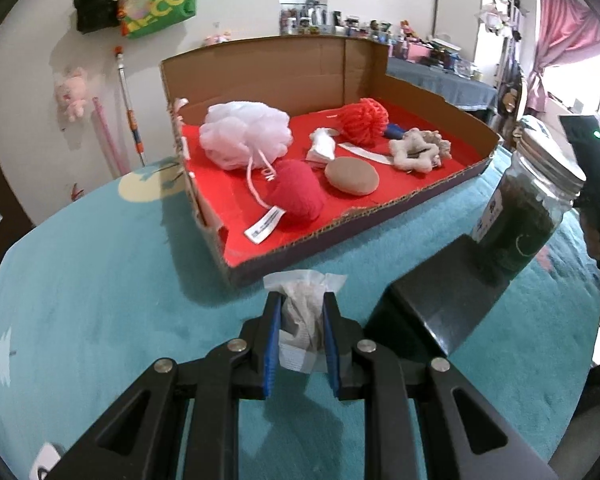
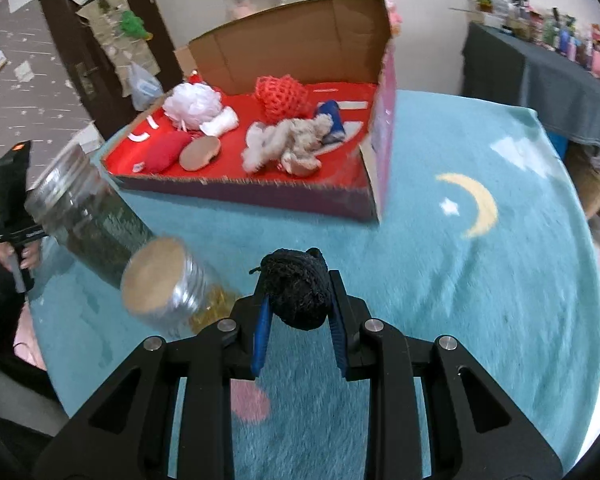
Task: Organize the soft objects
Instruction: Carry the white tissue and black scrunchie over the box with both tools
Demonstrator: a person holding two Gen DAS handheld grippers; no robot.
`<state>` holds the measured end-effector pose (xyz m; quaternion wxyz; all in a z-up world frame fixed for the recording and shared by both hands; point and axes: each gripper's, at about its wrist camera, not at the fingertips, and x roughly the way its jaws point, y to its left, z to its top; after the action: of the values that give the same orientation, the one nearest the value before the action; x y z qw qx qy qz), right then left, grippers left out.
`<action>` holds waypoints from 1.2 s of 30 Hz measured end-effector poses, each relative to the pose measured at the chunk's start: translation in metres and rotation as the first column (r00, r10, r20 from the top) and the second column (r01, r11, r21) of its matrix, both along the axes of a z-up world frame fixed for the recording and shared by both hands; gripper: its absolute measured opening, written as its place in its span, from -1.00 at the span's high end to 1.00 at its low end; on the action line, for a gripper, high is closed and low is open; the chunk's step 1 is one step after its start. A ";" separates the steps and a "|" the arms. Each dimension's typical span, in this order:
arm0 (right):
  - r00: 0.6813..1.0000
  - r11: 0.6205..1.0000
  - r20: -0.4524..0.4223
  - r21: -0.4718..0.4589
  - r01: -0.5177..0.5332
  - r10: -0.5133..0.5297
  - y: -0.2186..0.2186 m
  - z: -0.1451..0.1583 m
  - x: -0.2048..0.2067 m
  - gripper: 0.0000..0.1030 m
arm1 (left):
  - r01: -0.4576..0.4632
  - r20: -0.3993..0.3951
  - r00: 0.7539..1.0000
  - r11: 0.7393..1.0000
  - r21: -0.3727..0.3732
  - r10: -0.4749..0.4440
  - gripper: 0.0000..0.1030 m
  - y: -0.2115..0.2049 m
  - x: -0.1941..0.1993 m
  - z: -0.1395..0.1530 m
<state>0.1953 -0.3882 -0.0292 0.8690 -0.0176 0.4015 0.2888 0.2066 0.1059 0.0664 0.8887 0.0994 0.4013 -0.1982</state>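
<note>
A cardboard box [image 1: 260,76] with a red floor stands on the teal blanket; it also shows in the right wrist view [image 2: 300,196]. In it lie a white mesh pouf [image 1: 244,134], a red heart plush [image 1: 298,196], a tan round sponge [image 1: 351,175], a red mesh ball [image 1: 362,120] and a beige knotted toy [image 1: 418,148]. My left gripper [image 1: 302,320] is shut on a white sachet [image 1: 300,308] just before the box's near wall. My right gripper [image 2: 298,300] is shut on a black mesh ball [image 2: 296,292] above the blanket.
A glass jar with dark contents [image 1: 528,200] and a black block [image 1: 436,300] stand right of the left gripper. In the right wrist view that jar [image 2: 84,208] and a second metal-lidded jar [image 2: 168,284] lie to the left. The teal blanket [image 2: 480,300] extends to the right.
</note>
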 end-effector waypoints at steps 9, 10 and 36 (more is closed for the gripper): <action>0.991 0.991 -0.034 0.035 -0.126 0.127 0.010 0.008 0.026 0.52 | 0.091 0.009 0.996 0.996 0.027 -0.091 0.60 -0.007 0.016 0.014; 0.990 0.990 -0.038 0.039 -0.136 0.138 0.011 0.009 0.029 0.52 | 0.098 0.010 0.995 0.995 0.026 -0.098 0.60 -0.008 0.017 0.015; 0.937 0.937 -0.036 0.027 -0.347 0.348 0.066 0.045 0.067 0.52 | 0.282 -0.023 0.959 0.959 -0.001 -0.282 0.60 -0.087 0.062 0.047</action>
<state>0.2620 -0.3219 0.0155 0.7961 -0.0735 0.4067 0.4421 0.2686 0.0194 0.1136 0.8466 0.1542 0.3935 -0.3236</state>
